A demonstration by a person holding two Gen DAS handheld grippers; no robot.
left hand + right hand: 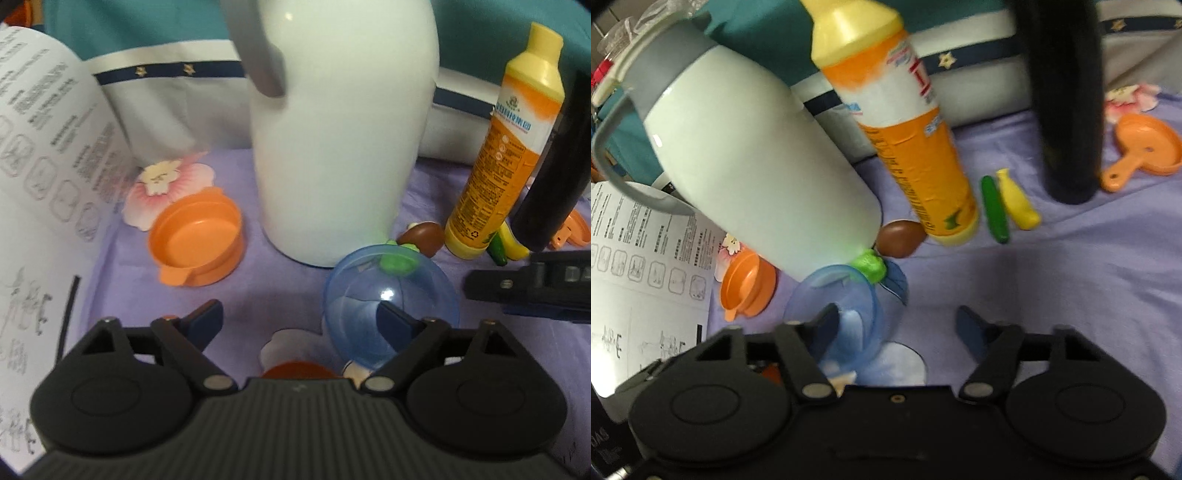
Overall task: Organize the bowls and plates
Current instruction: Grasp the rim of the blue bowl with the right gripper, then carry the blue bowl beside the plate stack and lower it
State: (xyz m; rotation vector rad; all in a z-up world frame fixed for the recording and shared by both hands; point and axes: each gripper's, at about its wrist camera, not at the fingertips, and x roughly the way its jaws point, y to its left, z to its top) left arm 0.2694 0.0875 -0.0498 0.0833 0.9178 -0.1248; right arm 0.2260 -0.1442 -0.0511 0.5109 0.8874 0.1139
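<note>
Blue translucent bowl (391, 299), tipped on its side on the purple cloth (288, 291), mouth turned toward the claws. Left claw (301, 319): spread wide, one finger (397, 321) reaching inside the bowl's rim, nothing pinched. Right claw (897, 325): spread wide, one finger (825, 326) against the bowl (842, 310), nothing pinched.

A red item and a pale flower-shaped piece lie under the left claw, mostly hidden. Green toy (870, 266) touching the bowl's far rim. Orange bowl (197, 245) with tab handles, tilted, well left of the blue one. Flower-shaped plate (162, 188), pink and white, just behind it.

White flask (340, 129) with grey handle, upright behind the blue bowl. Brown toy (899, 238) at its foot. Orange bottle (905, 129), yellow cap, beside it. Green vegetable (995, 210) and yellow one (1017, 203) next along. Dark cylinder (1063, 99) beyond these. Orange pan (1145, 151) at far right. Printed sheet (40, 155) at left edge.
</note>
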